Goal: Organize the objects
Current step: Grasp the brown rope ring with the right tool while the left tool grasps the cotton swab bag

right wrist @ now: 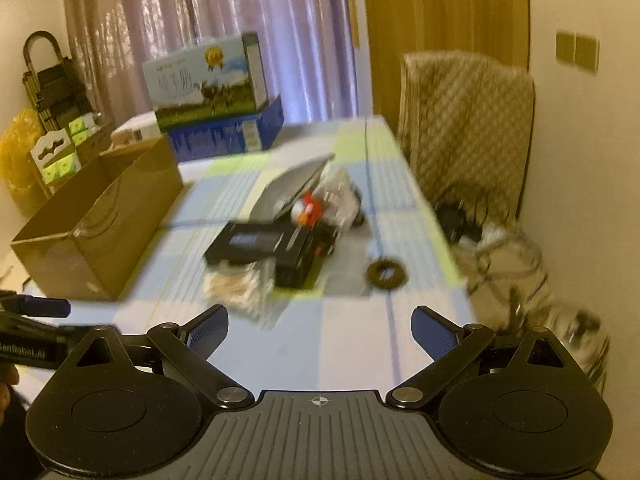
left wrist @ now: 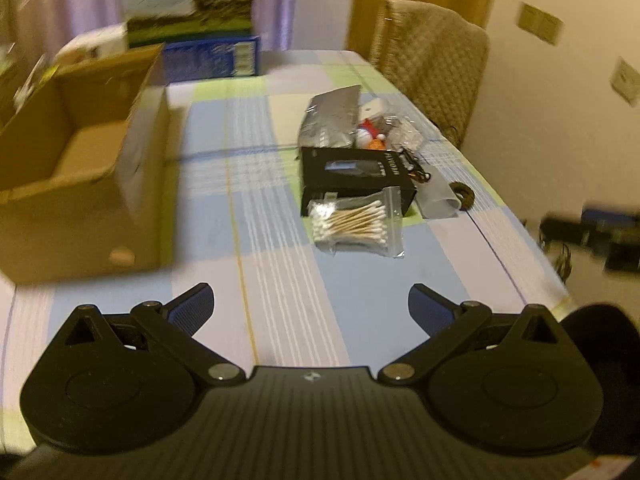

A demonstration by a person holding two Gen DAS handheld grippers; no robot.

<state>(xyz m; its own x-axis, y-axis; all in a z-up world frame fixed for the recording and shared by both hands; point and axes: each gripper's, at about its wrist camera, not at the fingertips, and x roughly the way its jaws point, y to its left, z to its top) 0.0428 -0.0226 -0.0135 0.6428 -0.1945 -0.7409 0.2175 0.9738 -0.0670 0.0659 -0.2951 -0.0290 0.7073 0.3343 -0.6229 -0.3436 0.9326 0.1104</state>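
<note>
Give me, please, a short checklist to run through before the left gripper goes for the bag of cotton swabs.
1. Left gripper open and empty: ok.
2. Right gripper open and empty: ok.
3. Bag of cotton swabs unobstructed on top: ok.
4. Bag free of the black box: not ok, it leans against the box.
5. Cardboard box open to receive items: ok.
6. Cardboard box empty: cannot tell, its floor is partly hidden.

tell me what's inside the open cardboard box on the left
The cardboard box shows only bare brown walls and floor in the left wrist view. Its near wall hides the floor closest to the camera, so something lying low there could go unseen.
</note>
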